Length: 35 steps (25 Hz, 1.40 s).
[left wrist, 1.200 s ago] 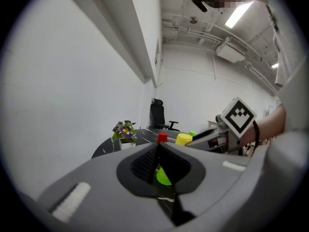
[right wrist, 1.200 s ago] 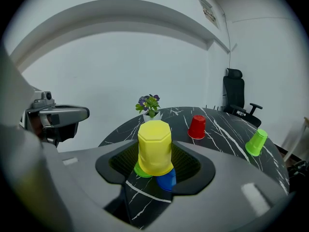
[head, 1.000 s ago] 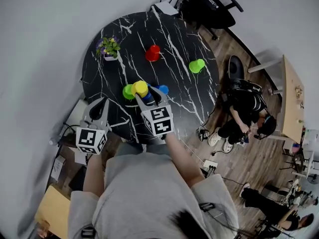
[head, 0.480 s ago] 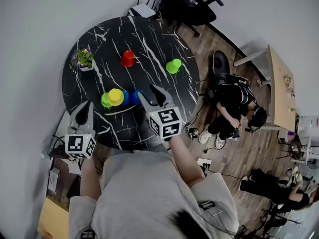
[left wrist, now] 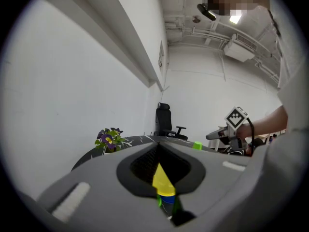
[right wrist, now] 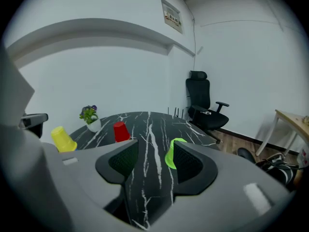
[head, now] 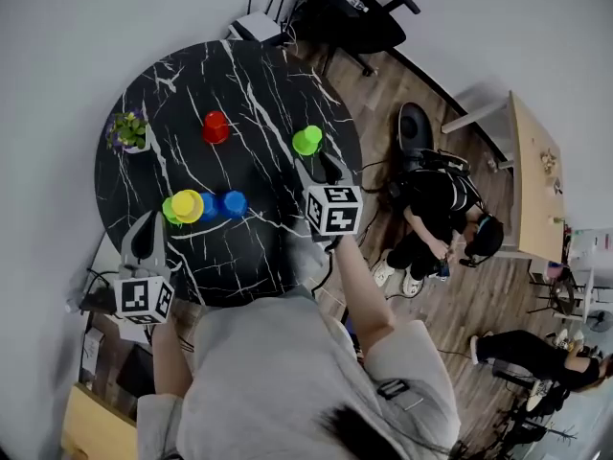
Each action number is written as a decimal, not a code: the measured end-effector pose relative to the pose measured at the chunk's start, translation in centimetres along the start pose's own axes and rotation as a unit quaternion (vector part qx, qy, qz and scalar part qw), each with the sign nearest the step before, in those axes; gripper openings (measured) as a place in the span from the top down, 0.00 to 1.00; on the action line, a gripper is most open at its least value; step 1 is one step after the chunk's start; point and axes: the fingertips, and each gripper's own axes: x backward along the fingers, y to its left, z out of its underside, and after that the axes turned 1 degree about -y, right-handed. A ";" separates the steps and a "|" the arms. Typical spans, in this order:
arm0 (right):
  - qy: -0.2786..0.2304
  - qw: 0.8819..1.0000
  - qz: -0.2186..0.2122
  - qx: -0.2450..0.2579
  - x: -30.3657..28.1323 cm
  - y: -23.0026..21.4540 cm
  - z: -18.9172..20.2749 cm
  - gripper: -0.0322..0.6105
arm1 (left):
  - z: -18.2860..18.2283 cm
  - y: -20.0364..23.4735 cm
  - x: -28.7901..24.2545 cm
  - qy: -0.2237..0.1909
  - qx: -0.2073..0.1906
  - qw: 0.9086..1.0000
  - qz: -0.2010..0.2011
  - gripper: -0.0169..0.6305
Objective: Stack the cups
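Note:
On the round black marble table (head: 268, 84), a yellow cup (head: 187, 205) tops a cluster with a green cup (head: 169, 210) and a blue cup (head: 209, 205); another blue cup (head: 235, 203) stands just to their right. A red cup (head: 215, 126) stands farther back. A light green cup (head: 307, 140) sits near the right rim. My right gripper (head: 319, 168) is open just short of it, and the light green cup (right wrist: 171, 153) shows ahead between the jaws. My left gripper (head: 150, 220) is shut and empty near the front edge, with the yellow cup (left wrist: 161, 180) straight ahead.
A potted plant (head: 127, 130) stands at the table's far left. A black office chair (head: 354, 12) is behind the table. A person sits on the wooden floor (head: 431, 209) to the right, near a wooden desk (head: 532, 180).
My right gripper has moved right, from beside the yellow and blue cups to the light green cup. The left gripper stays by the table's front edge.

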 end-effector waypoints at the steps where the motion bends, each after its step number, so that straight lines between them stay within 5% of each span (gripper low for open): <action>1: 0.007 1.000 0.007 -0.002 -0.7 -1.1 0.6 0.63 | 0.1 -0.2 0.0 0.002 0.001 1.000 -0.007 0.88; 19: 0.062 0.998 0.008 0.004 -10.4 -7.2 5.3 0.56 | 2.3 -2.1 1.6 0.044 0.001 0.993 -0.109 0.88; 22: 0.053 0.999 0.001 0.009 -9.4 -6.4 4.8 0.63 | 2.2 -1.8 1.6 0.040 0.002 0.993 -0.108 0.88; 35: -0.013 0.998 -0.060 0.011 0.0 4.0 0.5 0.64 | 0.3 -1.1 0.6 0.009 -0.005 1.000 -0.025 0.88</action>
